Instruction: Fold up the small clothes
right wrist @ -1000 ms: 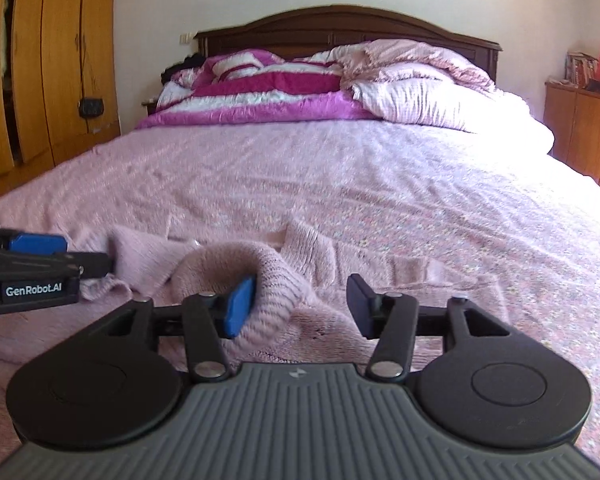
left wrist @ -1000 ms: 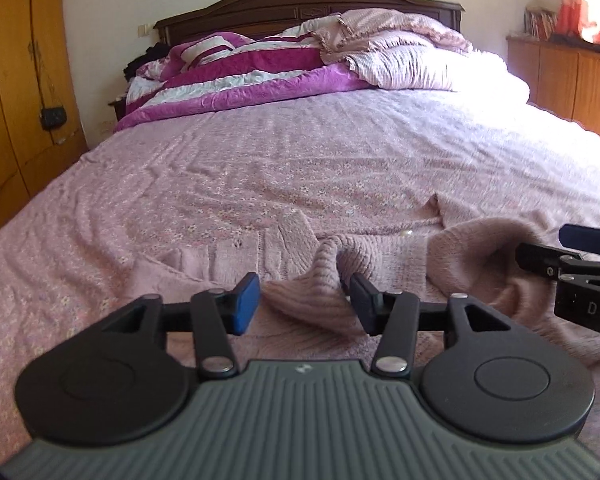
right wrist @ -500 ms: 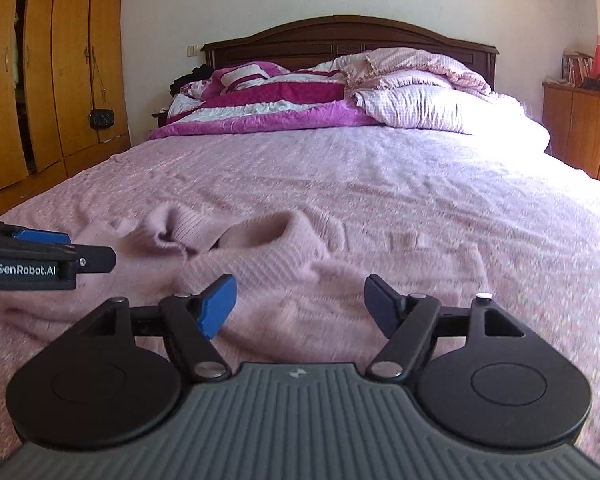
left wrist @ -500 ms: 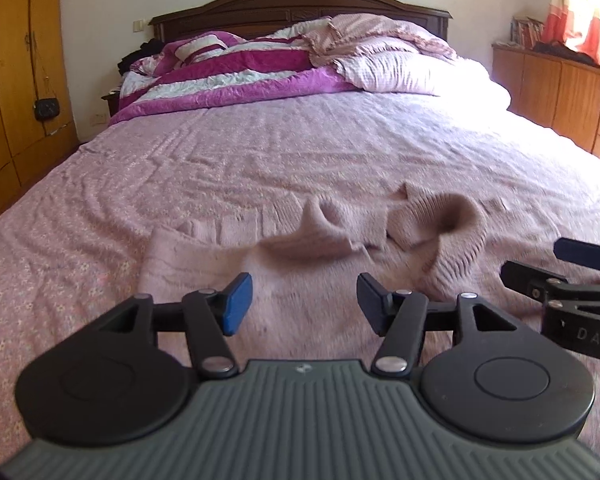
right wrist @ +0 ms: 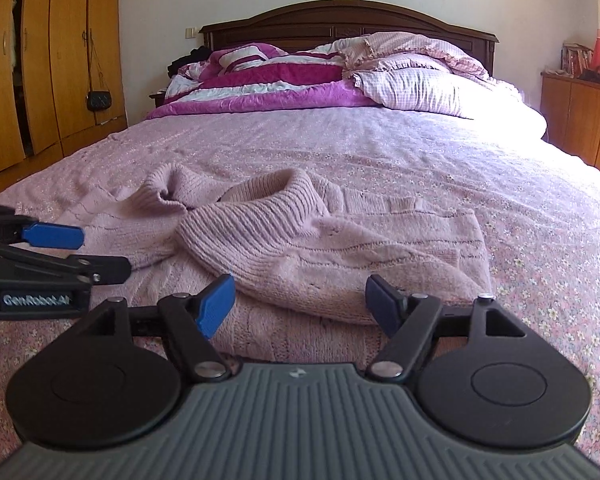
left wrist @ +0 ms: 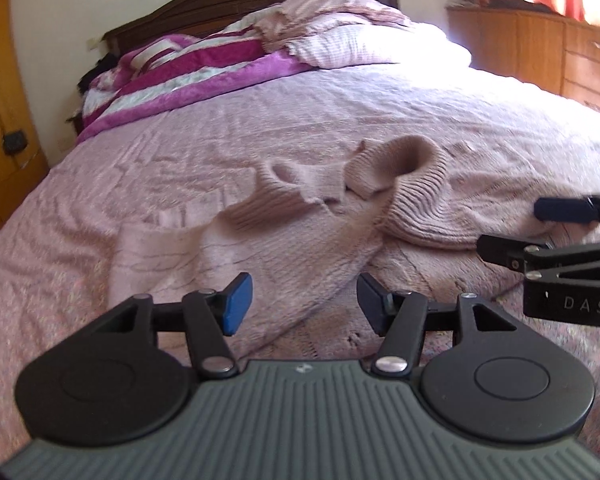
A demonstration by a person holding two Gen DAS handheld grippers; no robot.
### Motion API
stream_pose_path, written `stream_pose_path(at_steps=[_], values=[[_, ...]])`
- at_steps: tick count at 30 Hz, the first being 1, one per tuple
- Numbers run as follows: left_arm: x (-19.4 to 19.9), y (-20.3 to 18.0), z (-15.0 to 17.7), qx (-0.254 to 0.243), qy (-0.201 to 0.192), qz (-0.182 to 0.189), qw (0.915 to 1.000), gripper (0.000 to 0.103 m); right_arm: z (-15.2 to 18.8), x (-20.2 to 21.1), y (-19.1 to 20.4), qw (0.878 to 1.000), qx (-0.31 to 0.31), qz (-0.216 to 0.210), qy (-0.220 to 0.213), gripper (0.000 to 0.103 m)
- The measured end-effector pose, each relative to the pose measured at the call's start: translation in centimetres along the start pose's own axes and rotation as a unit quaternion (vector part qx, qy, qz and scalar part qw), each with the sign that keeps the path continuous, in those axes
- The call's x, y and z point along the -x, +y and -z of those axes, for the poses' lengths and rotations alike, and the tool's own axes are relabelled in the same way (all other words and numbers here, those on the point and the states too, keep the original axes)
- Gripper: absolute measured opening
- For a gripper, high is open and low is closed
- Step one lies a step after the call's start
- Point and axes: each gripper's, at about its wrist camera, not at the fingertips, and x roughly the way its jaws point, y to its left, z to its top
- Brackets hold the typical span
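A small pale pink knitted sweater (left wrist: 300,236) lies on the bed, its two sleeves folded across the body and the ribbed cuffs curled up at the far side; it also shows in the right wrist view (right wrist: 320,248). My left gripper (left wrist: 304,300) is open and empty just above the sweater's near edge. My right gripper (right wrist: 300,300) is open and empty, also at the near edge. Each gripper shows in the other's view: the right one (left wrist: 556,228) at the sweater's right, the left one (right wrist: 76,252) at its left.
The bed (right wrist: 380,148) has a pink flowered bedspread. Magenta and white quilts and pillows (right wrist: 300,76) are piled by the dark wooden headboard (right wrist: 340,12). Wooden wardrobes (right wrist: 40,60) stand on the left, a low wooden cabinet (right wrist: 580,116) on the right.
Both grippers have let go of the sleeves and pulled back toward the near edge. The sleeves now lie folded across the sweater's body.
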Motion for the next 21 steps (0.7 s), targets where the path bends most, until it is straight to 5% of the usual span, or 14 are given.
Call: stream_pose_path(at_steps=[10, 15, 21], values=[[-2.0, -0.8, 0.9, -0.042, -0.009, -0.012, 0.999, 0.06, -0.4, 0.2, 0.5, 1.0, 0.017, -0.005, 0.0, 0.079], [-2.1, -0.2, 0.9, -0.032, -0.011, -0.002, 0.9994, 0.015, -1.1, -0.3, 1.4, 0.999, 0.043, -0.023, -0.003, 0.079], [-1.2, 1.5, 0.2, -0.011, -0.027, -0.005, 0.9995, 0.012, -1.6, -1.7, 3.0, 0.996, 0.075, -0.049, 0.001, 0.079]])
